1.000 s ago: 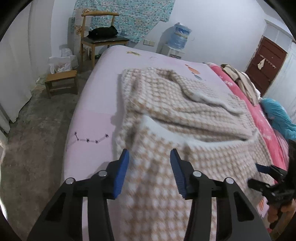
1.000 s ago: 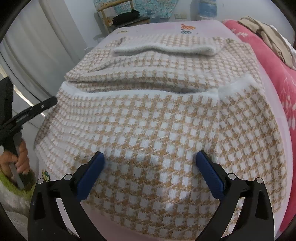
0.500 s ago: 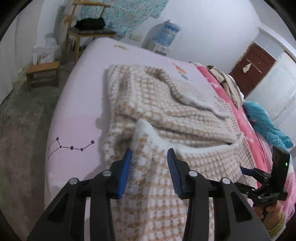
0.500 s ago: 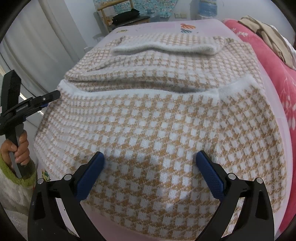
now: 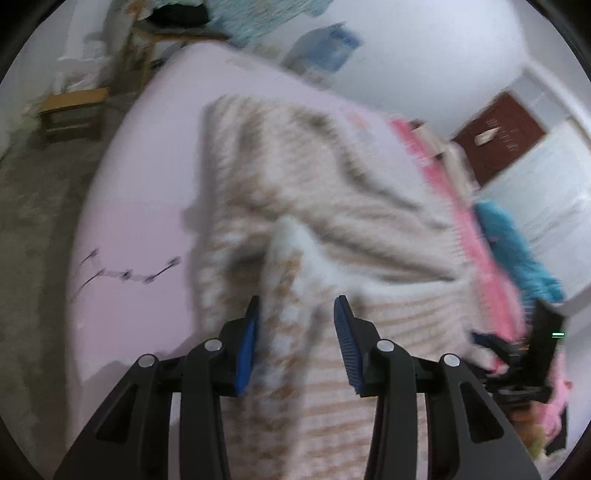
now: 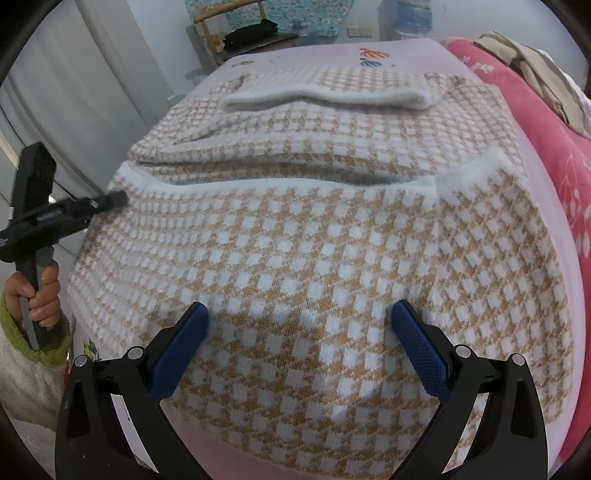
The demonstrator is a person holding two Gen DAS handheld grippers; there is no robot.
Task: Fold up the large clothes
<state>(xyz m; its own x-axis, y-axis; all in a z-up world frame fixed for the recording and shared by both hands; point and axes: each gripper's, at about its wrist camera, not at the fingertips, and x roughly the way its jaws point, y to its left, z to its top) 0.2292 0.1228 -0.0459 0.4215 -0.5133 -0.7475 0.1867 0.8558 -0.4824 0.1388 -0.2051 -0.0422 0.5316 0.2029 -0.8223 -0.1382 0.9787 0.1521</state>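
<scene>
A tan-and-white checked knit sweater lies on the pink bed sheet, its lower part folded up so the white hem runs across the middle. My left gripper sits at the hem's left corner, with a ridge of the knit between its blue pads. The fabric touches the left pad and a gap shows beside the right pad. The right wrist view shows the left gripper side-on at that corner, held by a hand. My right gripper stands wide open over the folded front part, holding nothing. The left wrist view is blurred.
A pink floral blanket with beige clothes runs along the bed's right side. A wooden chair and a low stool stand past the bed's far left. A brown door and a teal cloth are at the right.
My left gripper has turned and come in on the hem's left corner, and its jaws have narrowed a little around the knit. The right gripper has stayed put.
</scene>
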